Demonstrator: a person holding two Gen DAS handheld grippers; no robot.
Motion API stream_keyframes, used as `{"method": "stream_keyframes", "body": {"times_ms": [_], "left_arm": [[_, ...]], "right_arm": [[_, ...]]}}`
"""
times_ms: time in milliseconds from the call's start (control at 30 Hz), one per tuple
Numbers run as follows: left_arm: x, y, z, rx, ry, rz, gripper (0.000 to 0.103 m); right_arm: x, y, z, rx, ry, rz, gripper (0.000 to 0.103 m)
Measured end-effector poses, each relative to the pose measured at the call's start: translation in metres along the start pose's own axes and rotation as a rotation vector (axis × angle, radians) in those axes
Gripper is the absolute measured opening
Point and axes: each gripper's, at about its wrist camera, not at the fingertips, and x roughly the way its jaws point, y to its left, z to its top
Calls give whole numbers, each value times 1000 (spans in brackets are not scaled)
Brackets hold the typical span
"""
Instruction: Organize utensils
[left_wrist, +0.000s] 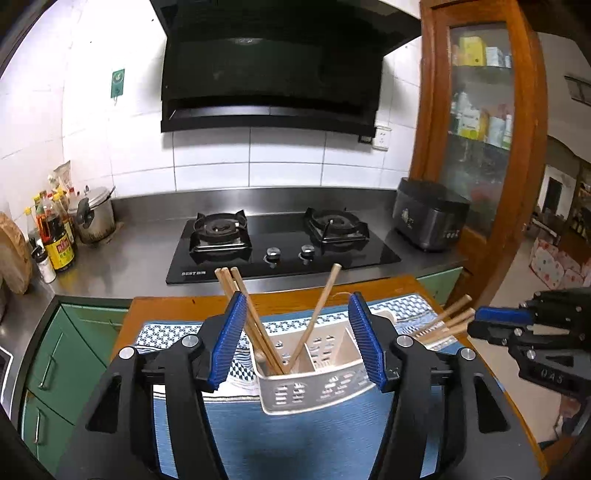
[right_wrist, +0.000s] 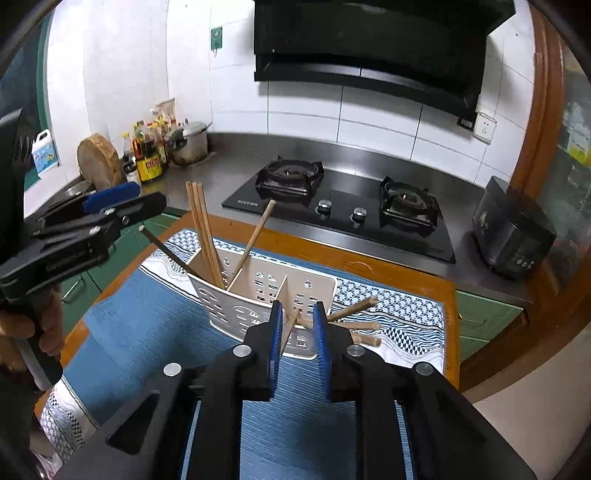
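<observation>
Lying loose on the blue mat (right_wrist: 155, 332) just right of the white caddy (right_wrist: 236, 314): a few wooden chopsticks (right_wrist: 354, 308), long axes fanning away to the right. Standing already in the caddy's left compartment: several more. Hovering directly over the loose ones, the right hand-held gripper (right_wrist: 298, 317), parted narrowly around one slanting stick, pads seemingly not pressing. Hanging wide open and empty over the caddy, the left hand-held gripper (left_wrist: 299, 332), farther from them.
</observation>
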Motion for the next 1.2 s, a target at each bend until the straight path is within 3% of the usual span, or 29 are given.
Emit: {"method": "stream_keyframes", "body": {"times_ms": [100,367,567,767,867,967,1200], "left_arm": [[-20,-4,-12,4,-21,-3,76],[-62,-13,-66,7,-35,-4,97],[-79,-20,-107,8,-12,-11,98],[-96,-28,-145,0,11,-9,98],[-103,-26,-159,-20,20,-6,98],[-110,-24,-171,-41,25,0,98],[-123,-26,-185,-38,30,40,98]], "right_arm": [[-16,4,-13,7,-27,-4,28],[-47,21,-66,11,-67,-35,41],[-61,40,-110,31,-104,-34,56],[-68,57,-152,60,-127,-40,64],[-71,62,-169,76,-130,-47,72],[-76,65,-182,72,-139,-95,74],[-82,65,-205,117,-143,-101,82]]}}
